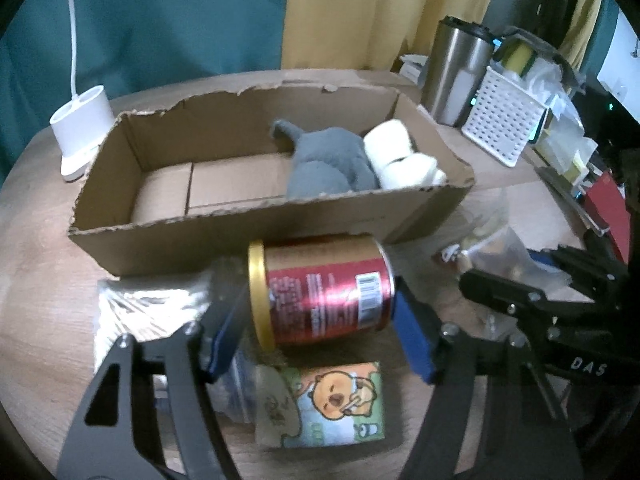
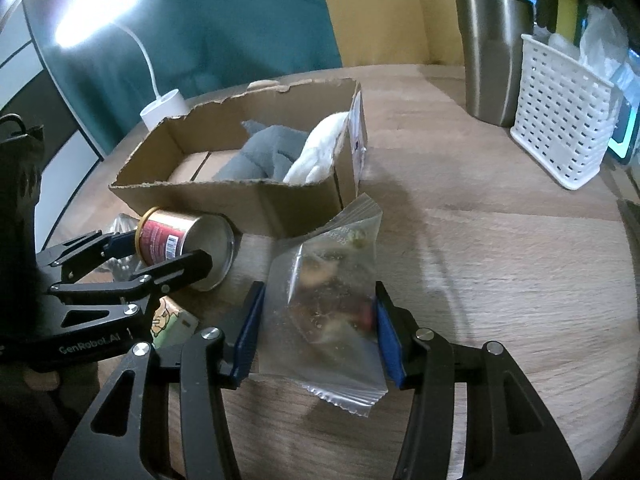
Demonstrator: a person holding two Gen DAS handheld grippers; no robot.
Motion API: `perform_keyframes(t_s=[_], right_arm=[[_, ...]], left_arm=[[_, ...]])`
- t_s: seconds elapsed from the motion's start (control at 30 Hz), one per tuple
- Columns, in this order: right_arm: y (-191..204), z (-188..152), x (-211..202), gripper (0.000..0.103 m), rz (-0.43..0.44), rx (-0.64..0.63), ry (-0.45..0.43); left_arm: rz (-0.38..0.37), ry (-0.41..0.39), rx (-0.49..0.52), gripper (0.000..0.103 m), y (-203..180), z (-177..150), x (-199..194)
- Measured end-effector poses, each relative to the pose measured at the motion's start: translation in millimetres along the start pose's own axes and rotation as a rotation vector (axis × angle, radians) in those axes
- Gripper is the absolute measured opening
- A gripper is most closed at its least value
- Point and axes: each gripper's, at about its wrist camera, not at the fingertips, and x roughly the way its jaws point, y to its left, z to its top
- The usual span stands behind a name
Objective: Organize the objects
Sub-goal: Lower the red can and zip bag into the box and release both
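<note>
The cardboard box [image 1: 256,216] sits open on the wooden tabletop [image 2: 500,248], and everything else is placed from it. At its far left corner stands a white lamp base [image 1: 82,128]. Inside the box, toward its right end, lie a grey cloth [image 1: 328,160] and a white roll [image 1: 394,152] side by side, touching. Just in front of the box's near wall a red can [image 1: 324,292] with a gold rim lies on its side; the left claw [image 1: 316,328] straddles it, one blue pad at each end, the right pad touching the can's base, though whether the left pad presses the gold end cannot be told. Nearer than the can lies a small cartoon-printed packet [image 1: 340,404], and to the can's left a pale crinkled bag [image 1: 148,304]. Off the box's front right corner, the right claw [image 2: 316,336] is closed on a clear plastic snack bag [image 2: 328,300], its pads pinching both sides. Well to the right of the box stand a steel tumbler [image 2: 492,52] and a white perforated basket [image 2: 560,124].
</note>
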Motion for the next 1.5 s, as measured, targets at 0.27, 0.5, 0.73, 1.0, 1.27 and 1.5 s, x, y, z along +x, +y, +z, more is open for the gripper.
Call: perform_keyframes(t_s=[0.27,0.5,0.73,1.0,1.27,1.5], right_arm=[[3,3,-15,0.053,-0.021,-0.021,-0.032],[11,8,-29,0.053,-0.029,-0.031,-0.063],[21,16,-40,0.053,-0.037,-0.044,-0.090],[36,30,-43,0.053,-0.033,-0.068,-0.112],[50,43,-41,0.053,-0.021,-0.098,-0.123],[54,54,-40,0.053,-0.016,-0.111,-0.132]], left_arm=[[-0.029,-0.037,0.006,0.069,-3,1,-18],[-0.051,-0.077,0.008,0.069,1,7,-39],[-0.057,-0.117,0.004,0.068,12,13,-57],[-0.057,-0.143,0.002,0.063,29,18,-65],[-0.067,-0.160,-0.013,0.062,37,24,-72],[-0.051,-0.199,-0.020,0.062,47,34,-85]])
